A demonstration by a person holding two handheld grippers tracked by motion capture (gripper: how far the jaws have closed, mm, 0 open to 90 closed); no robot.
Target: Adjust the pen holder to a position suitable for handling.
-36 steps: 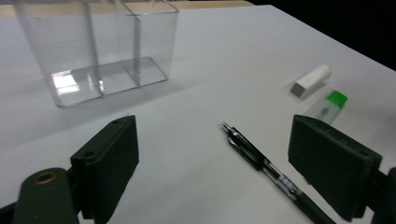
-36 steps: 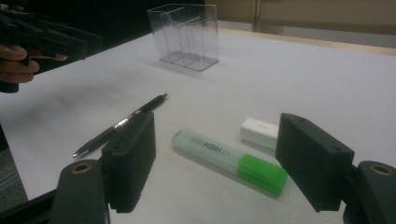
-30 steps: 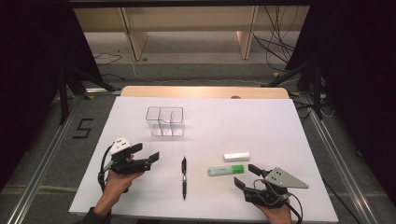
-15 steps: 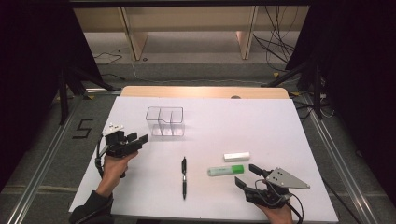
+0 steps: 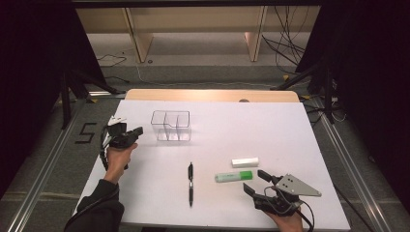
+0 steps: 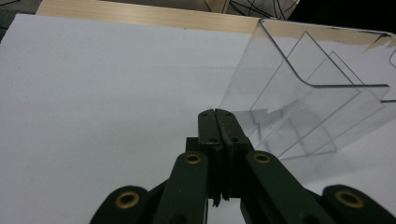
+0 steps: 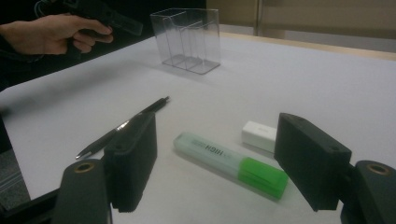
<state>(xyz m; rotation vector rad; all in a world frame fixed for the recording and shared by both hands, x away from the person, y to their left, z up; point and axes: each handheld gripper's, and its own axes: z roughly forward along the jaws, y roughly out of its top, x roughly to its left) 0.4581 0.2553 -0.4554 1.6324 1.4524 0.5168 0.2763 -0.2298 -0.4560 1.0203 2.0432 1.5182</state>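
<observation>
Two black jaws pressed flat together, holding nothing, point from the left gripper (image 6: pixel 218 122) at the near bottom corner of a clear plastic organizer (image 6: pixel 308 107); in the left gripper view the closed tips sit just beside that corner, and contact cannot be told. Seen from the high view, the left gripper (image 5: pixel 126 136) hangs just left of the organizer (image 5: pixel 170 125), which stands upright toward the far left of the white surface (image 5: pixel 270 125). Thin, glassy walls suggest a light, stiff, slick box that would slide or tip under a careless push and could crack if squeezed hard; the upper rim of an outer wall or one of the inner dividers looks like the best place to pinch it. Its three compartments are empty.

Across the surface, the right gripper (image 7: pixel 215 158) rests near the front edge with jaws spread wide, framing a green highlighter (image 7: pixel 231 164) that lies flat between them but apart from both. A white eraser (image 7: pixel 259 136) lies just beyond the highlighter, and a black pen (image 7: pixel 122 126) lies to its left, all outside the organizer.
</observation>
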